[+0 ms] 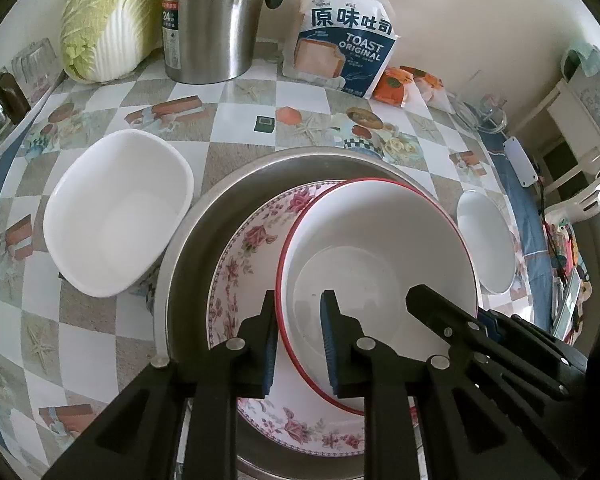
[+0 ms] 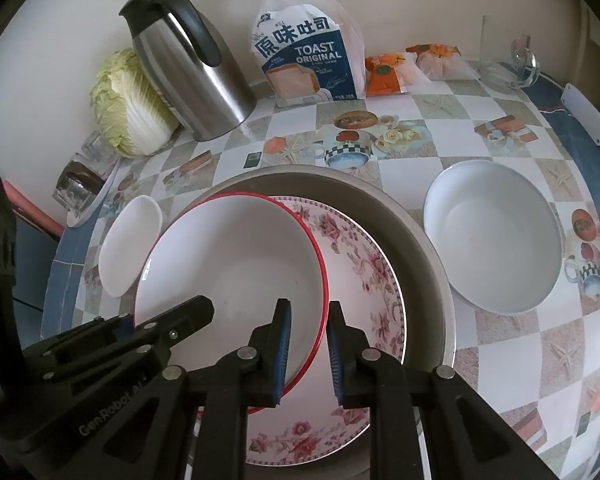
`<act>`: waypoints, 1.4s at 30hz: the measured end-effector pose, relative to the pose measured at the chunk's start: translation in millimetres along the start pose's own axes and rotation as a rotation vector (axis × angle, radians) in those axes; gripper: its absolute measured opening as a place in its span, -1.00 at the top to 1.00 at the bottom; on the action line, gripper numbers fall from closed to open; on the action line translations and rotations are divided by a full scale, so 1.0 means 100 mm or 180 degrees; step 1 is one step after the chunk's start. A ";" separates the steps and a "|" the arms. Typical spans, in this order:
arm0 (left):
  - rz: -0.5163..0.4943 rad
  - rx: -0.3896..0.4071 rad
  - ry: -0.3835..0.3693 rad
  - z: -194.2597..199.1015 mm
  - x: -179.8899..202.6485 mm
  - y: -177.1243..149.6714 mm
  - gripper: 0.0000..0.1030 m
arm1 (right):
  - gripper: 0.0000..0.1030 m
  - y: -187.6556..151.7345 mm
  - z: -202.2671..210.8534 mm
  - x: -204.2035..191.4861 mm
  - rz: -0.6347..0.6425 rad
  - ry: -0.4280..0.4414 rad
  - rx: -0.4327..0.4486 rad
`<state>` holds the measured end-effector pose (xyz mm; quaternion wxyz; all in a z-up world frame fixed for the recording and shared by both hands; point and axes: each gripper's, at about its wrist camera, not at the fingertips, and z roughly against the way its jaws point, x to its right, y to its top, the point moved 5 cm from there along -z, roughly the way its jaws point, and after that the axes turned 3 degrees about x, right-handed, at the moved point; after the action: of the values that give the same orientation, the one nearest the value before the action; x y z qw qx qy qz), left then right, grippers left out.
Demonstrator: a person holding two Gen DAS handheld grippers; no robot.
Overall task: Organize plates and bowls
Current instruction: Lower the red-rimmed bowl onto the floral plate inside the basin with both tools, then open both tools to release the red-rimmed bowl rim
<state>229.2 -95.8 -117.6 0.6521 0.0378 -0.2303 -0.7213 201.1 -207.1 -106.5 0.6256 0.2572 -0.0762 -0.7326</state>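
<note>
A red-rimmed white bowl (image 1: 380, 256) (image 2: 236, 264) sits tilted on a floral plate (image 1: 252, 248) (image 2: 360, 264) inside a large metal basin (image 1: 228, 204) (image 2: 416, 232). My left gripper (image 1: 298, 344) straddles the bowl's left rim, jaws slightly apart, one pad inside and one outside. My right gripper (image 2: 308, 352) straddles the bowl's right rim the same way. A white squarish bowl (image 1: 116, 212) (image 2: 128, 244) stands left of the basin. A round white bowl (image 1: 486, 240) (image 2: 492, 236) stands to its right.
At the back stand a steel thermos jug (image 1: 208, 20) (image 2: 196, 80), a napa cabbage (image 1: 104, 24) (image 2: 128, 108), a toast bag (image 1: 340, 44) (image 2: 304, 64), orange snack packets (image 1: 396, 84) (image 2: 388, 72) and a glass pitcher (image 2: 504, 56). Glasses (image 1: 4, 104) (image 2: 76, 188) sit far left.
</note>
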 end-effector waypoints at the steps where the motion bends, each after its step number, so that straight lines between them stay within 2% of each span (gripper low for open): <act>1: 0.0002 -0.0003 -0.0002 0.00 0.00 0.00 0.62 | 0.61 0.00 0.00 0.00 -0.0003 0.0002 0.0001; 18: 0.0045 -0.0040 -0.0053 0.00 -0.02 0.01 0.57 | 0.58 0.02 -0.02 0.01 -0.0018 0.0048 0.0011; 26: 0.0050 0.0040 -0.0069 0.13 -0.02 0.05 0.56 | 0.58 0.02 0.02 -0.02 0.0024 0.0020 0.0042; 31: 0.0028 0.0144 -0.0073 0.30 -0.02 0.07 0.50 | 0.58 0.05 0.14 -0.03 0.0065 0.0004 0.0090; 35: -0.0017 0.0235 -0.0053 0.44 0.00 0.09 0.35 | 0.58 0.07 0.22 -0.04 0.0099 -0.0026 0.0141; 40: -0.0039 0.0300 0.0020 0.53 -0.01 0.10 0.14 | 0.40 0.09 0.30 -0.07 0.0145 -0.0051 0.0200; 42: -0.0029 0.0313 0.0059 0.55 -0.03 0.09 0.09 | 0.24 0.10 0.33 -0.06 0.0148 -0.0099 0.0230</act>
<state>218.8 -78.0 -65.5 0.6482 0.0774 -0.2593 -0.7118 195.1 -210.5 -71.9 0.6315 0.2664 -0.1183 -0.7185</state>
